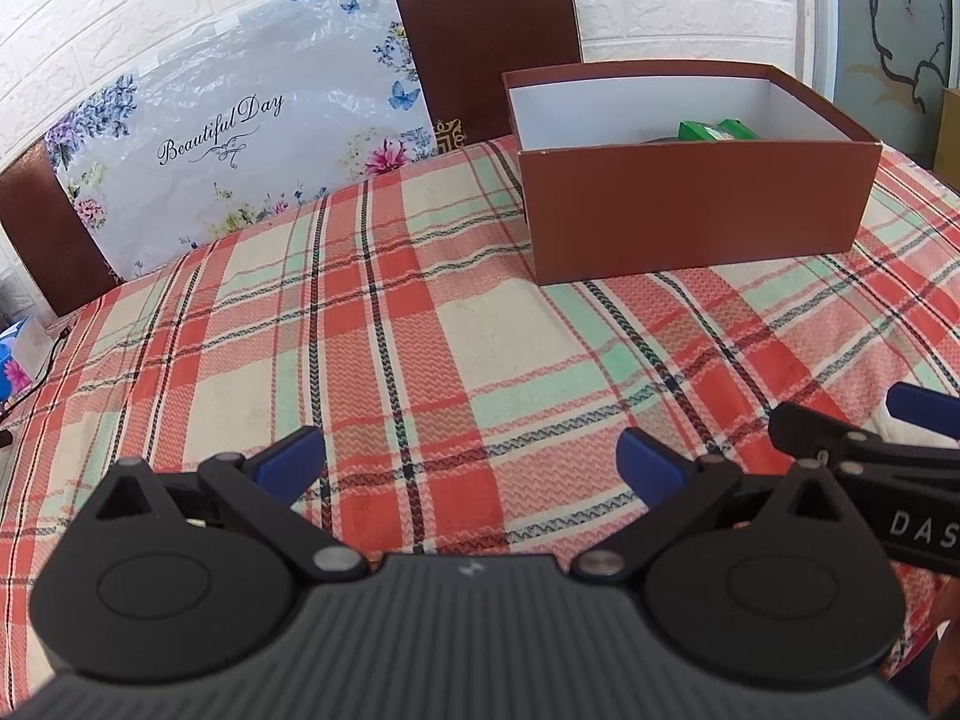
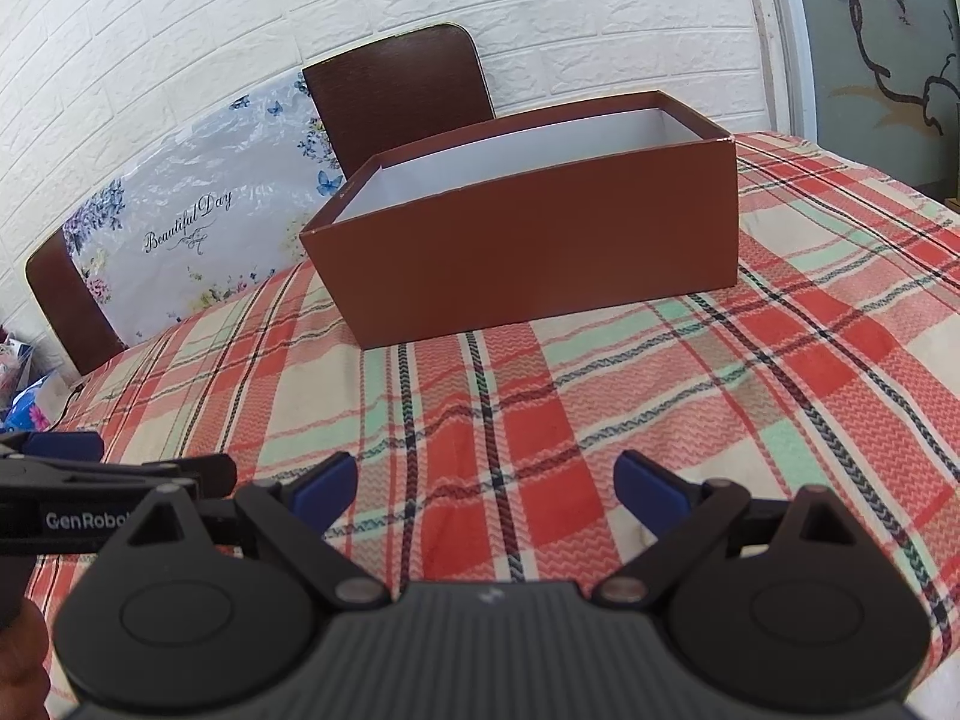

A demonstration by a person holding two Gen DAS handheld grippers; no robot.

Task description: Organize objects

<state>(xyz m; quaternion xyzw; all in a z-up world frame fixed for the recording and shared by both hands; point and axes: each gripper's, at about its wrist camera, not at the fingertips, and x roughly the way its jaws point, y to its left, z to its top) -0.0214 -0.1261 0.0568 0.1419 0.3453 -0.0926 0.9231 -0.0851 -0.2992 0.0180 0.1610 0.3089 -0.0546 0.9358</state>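
Overhead-lit, plaid tablecloth (image 1: 420, 330) bears a brown box (image 1: 696, 210) before white brick wall (image 2: 540, 18).

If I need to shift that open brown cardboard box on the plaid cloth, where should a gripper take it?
Probably pinch the brown cardboard box by its thin upright near wall at the rim, coming from above: the lid is off, and the body looks too wide for the open jaws. Left gripper and right gripper are both empty.
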